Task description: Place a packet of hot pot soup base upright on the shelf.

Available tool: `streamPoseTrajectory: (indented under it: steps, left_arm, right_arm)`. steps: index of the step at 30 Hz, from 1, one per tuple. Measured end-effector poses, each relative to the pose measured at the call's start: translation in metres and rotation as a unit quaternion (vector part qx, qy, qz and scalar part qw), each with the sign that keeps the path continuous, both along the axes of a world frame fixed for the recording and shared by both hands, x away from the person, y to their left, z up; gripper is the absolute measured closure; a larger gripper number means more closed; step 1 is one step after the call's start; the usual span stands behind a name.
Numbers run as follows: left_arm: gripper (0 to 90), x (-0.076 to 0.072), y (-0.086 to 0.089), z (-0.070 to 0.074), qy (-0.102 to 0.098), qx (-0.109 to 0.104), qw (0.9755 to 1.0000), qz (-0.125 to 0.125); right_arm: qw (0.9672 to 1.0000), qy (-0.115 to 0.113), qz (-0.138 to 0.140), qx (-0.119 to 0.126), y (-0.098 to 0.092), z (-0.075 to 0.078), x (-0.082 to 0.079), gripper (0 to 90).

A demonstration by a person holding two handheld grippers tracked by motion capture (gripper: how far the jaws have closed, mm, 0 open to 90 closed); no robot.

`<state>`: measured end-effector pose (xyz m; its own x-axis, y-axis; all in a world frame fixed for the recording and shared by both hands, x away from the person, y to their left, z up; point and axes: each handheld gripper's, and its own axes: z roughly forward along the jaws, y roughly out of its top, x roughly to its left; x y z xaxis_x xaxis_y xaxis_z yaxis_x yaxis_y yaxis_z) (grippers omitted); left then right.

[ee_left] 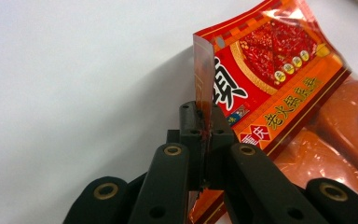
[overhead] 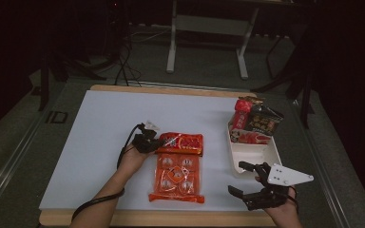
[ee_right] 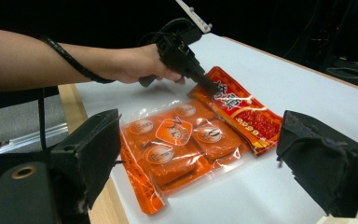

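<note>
The red sachet (ee_left: 279, 70) is clamped by the left gripper (ee_left: 204, 126), whose jaws are pressed together on the sachet's raised, folded edge. Large white Chinese characters, a picture of red chilli paste and a row of yellow characters on an orange band are seen on it in the left gripper view, though no word can be read with certainty. In the high view the sachet (overhead: 181, 143) is found near the middle of the white table (overhead: 100, 123), its near edge lapped over the clear orange pack (overhead: 177, 178) of round-labelled portions. The pack's labels are too small to be read. The right gripper (overhead: 248, 179) is held with jaws spread wide and nothing between them, just beside the white tray (overhead: 259, 154), in whose far end other red and black packets (overhead: 254, 122) are stacked.
</note>
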<state>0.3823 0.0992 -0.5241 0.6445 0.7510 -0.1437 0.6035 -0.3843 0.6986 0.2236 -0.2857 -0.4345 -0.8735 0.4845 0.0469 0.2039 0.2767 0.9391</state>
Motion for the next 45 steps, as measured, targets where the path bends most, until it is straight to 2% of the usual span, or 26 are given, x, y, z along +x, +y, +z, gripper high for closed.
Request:
streamPoseTrajectory:
  steps: [6, 8, 9, 11, 14, 21, 24, 27, 29, 31, 33, 34, 37, 41, 45]
  left_arm:
    - [89.8, -0.006, -0.001, 0.014, -0.021, -0.008, 0.9997, 0.003]
    - [89.9, -0.009, -0.001, 0.023, -0.033, -0.02, 0.9993, 0.003]
    - [89.9, -0.01, -0.001, 0.027, -0.035, -0.026, 0.999, 0.001]
    - [89.9, -0.013, -0.001, 0.034, -0.045, -0.029, 0.9986, -0.002]
    - [89.9, -0.018, -0.001, 0.043, -0.056, -0.037, 0.9977, -0.006]
    - [90.0, -0.031, 0.001, 0.062, -0.077, -0.054, 0.9954, -0.018]
    - [90.0, -0.036, 0.001, 0.069, -0.086, -0.058, 0.9943, -0.025]
    - [90.0, -0.04, 0.0, 0.075, -0.094, -0.058, 0.9934, -0.029]
    - [90.0, -0.042, -0.001, 0.078, -0.097, -0.057, 0.9931, -0.032]
    - [90.0, -0.045, -0.001, 0.081, -0.102, -0.061, 0.9923, -0.035]
    - [90.0, -0.048, -0.002, 0.085, -0.106, -0.064, 0.9915, -0.039]
    - [90.0, -0.049, -0.002, 0.087, -0.107, -0.068, 0.9911, -0.041]
    - [90.0, -0.054, -0.004, 0.092, -0.116, -0.066, 0.9899, -0.046]
    - [90.0, -0.058, -0.005, 0.096, -0.123, -0.071, 0.9885, -0.052]
    - [90.0, -0.068, -0.005, 0.103, -0.14, -0.089, 0.9839, -0.067]
  right_arm:
    - [0.9999, -0.001, -0.013, 0.0, -0.001, -0.001, 0.001, 12.3]
    - [0.9998, -0.001, -0.019, 0.005, -0.002, 0.0, 0.001, 11.2]
    - [0.9999, 0.002, -0.012, 0.007, -0.003, 0.001, 0.001, 10.4]
    - [0.9998, 0.006, -0.016, 0.008, -0.005, 0.001, 0.003, 10.5]
    - [0.9998, -0.009, -0.016, 0.008, -0.007, 0.001, 0.004, 13.7]
    - [0.9994, -0.032, -0.015, 0.001, -0.006, 0.006, 0.005, 13.0]
    - [0.9995, -0.025, -0.02, 0.006, -0.005, 0.01, 0.004, 12.5]
    - [0.9995, -0.011, -0.03, -0.008, -0.005, 0.013, 0.005, 12.4]
    - [0.9995, -0.001, -0.033, 0.0, -0.005, 0.014, 0.005, 11.0]
    - [0.9992, -0.003, -0.039, 0.002, -0.005, 0.014, 0.005, 10.3]
    - [0.9995, 0.005, -0.03, 0.01, -0.005, 0.015, 0.005, 10.1]
    - [0.9993, 0.006, -0.035, 0.01, -0.005, 0.015, 0.006, 10.1]
    - [0.999, 0.01, -0.041, 0.014, -0.006, 0.015, 0.008, 10.2]
    - [0.9989, 0.006, -0.045, 0.012, -0.006, 0.015, 0.009, 10.2]
    - [0.9985, 0.003, -0.053, 0.015, -0.006, 0.018, 0.01, 10.6]
